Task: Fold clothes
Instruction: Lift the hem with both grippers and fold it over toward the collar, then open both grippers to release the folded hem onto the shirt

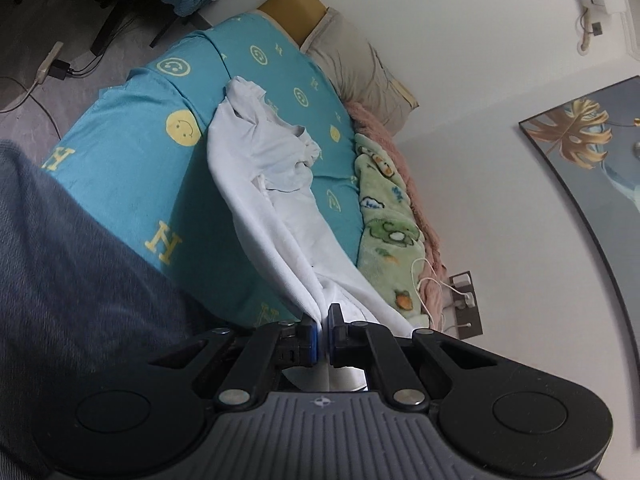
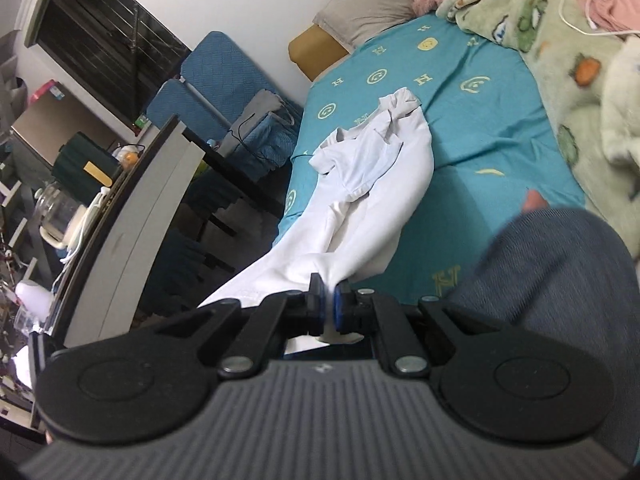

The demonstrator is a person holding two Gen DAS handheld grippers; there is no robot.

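Left wrist view is filled mostly by a bed point(image 1: 120, 184) under a teal sheet point(image 1: 132, 168), printed with yellow smiley faces and large serif letters "H"; no other writing can be read. Along its far side lie a green fleece blanket point(image 1: 384, 224) with cartoon animals, a pink fuzzy blanket point(image 1: 380, 128) and a beige pillow point(image 1: 356, 72). A framed picture point(image 1: 588, 160) of golden leaves hangs on the white wall.

Across the sheet lies the white garment point(image 1: 272, 184), crumpled at its far end and drawn out in long folds toward the camera, its near edge lifted off the bed. The left claw point(image 1: 323, 334) is closed tight on that near edge, cloth pinched between its blue pads. A blue-grey sleeve point(image 1: 72, 264) covers the lower left.

Right wrist view shows the same white garment point(image 2: 360, 184) running from the middle of the bed toward the near edge. The right claw point(image 2: 328, 310) is likewise pinched onto a bunched part of the hem, a strip of cloth showing between the pads. A cluttered grey surface point(image 2: 132, 208) stands to the left; its labels are too small to read.
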